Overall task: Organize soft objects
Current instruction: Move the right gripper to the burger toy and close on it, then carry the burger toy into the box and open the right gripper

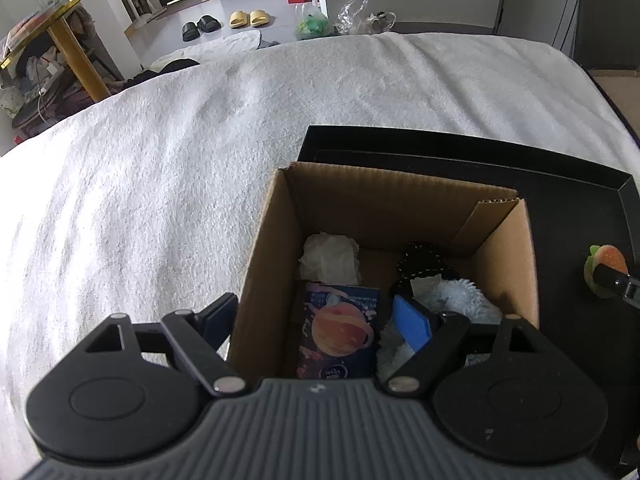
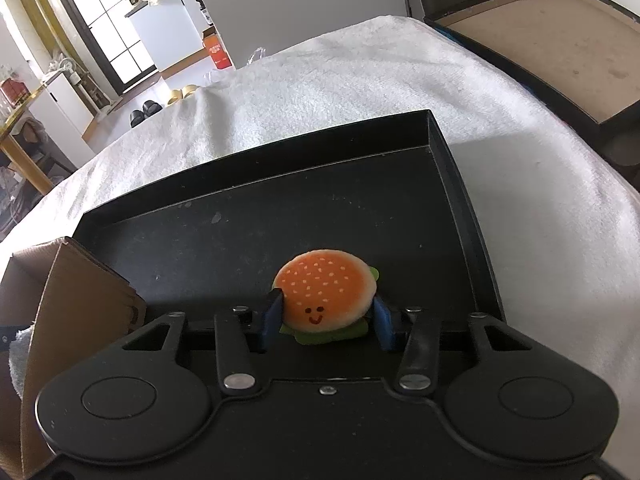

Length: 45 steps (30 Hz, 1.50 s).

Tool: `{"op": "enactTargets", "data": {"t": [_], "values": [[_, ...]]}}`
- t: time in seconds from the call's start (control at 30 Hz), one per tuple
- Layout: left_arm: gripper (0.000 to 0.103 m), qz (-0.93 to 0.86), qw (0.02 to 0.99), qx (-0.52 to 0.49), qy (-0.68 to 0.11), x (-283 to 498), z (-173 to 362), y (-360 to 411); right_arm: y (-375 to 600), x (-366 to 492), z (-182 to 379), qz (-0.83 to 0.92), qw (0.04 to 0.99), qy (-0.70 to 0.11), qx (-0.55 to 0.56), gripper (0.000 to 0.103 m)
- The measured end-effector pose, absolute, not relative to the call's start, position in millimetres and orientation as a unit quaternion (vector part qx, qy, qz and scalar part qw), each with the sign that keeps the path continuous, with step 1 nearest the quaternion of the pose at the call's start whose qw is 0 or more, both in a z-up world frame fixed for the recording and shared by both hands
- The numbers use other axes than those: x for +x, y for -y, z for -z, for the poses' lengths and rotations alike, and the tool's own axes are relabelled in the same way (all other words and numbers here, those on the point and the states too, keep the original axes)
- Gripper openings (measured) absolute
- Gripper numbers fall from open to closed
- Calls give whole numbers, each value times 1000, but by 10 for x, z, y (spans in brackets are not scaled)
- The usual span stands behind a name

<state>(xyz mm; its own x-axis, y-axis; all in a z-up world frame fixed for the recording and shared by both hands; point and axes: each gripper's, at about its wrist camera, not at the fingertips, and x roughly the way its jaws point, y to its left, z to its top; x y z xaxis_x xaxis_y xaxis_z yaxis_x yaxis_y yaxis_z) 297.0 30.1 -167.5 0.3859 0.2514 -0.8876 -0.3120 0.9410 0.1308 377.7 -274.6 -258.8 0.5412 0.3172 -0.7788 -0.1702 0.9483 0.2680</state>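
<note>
A cardboard box (image 1: 504, 236) stands on the black tray (image 1: 580, 208). Inside lie a white crumpled cloth (image 1: 330, 256), a planet-print packet (image 1: 340, 332), a black dotted cord (image 1: 420, 262) and a white fluffy item (image 1: 460, 296). My left gripper (image 1: 324, 320) is open and straddles the box's left wall, its blue-padded right finger (image 1: 412, 324) inside the box. My right gripper (image 2: 325, 322) is shut on a plush hamburger (image 2: 326, 298) with a smiley face, held over the tray (image 2: 280, 236). The hamburger also shows in the left wrist view (image 1: 606, 268).
The tray sits on a white towel-covered bed (image 1: 160, 160). A large shallow brown-lined box (image 2: 552, 44) lies at the bed's far right. The cardboard box corner (image 2: 72, 312) is left of my right gripper. Slippers (image 1: 248, 18) and bags lie on the floor beyond.
</note>
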Motion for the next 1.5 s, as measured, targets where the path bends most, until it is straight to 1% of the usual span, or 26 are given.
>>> {"op": "enactTargets", "data": {"t": [0.43, 0.77, 1.03, 1.1, 1.23, 1.4, 1.5], "values": [[83, -156, 839, -39, -520, 2775, 1549, -341, 2722, 3668, 2341, -149, 875, -455, 79, 44], [83, -147, 853, -60, -498, 2599, 1341, -476, 2532, 3354, 2038, -169, 872, -456, 57, 44], [83, -131, 860, -69, -488, 2456, 1283, -511, 2274, 3060, 1761, -194, 870, -448, 60, 44], [80, -127, 862, -71, -486, 2411, 1274, -531, 2202, 2997, 1703, -201, 868, -450, 61, 44], [79, -121, 860, -78, -490, 2341, 1301, -568, 2048, 2883, 1590, -213, 868, -445, 58, 44], [70, -113, 861, -84, -488, 2254, 1311, -624, 1864, 2784, 1493, -226, 866, -443, 56, 45], [69, -109, 861, -94, -487, 2208, 1310, -679, 1767, 2729, 1445, -231, 866, -441, 53, 45]]}}
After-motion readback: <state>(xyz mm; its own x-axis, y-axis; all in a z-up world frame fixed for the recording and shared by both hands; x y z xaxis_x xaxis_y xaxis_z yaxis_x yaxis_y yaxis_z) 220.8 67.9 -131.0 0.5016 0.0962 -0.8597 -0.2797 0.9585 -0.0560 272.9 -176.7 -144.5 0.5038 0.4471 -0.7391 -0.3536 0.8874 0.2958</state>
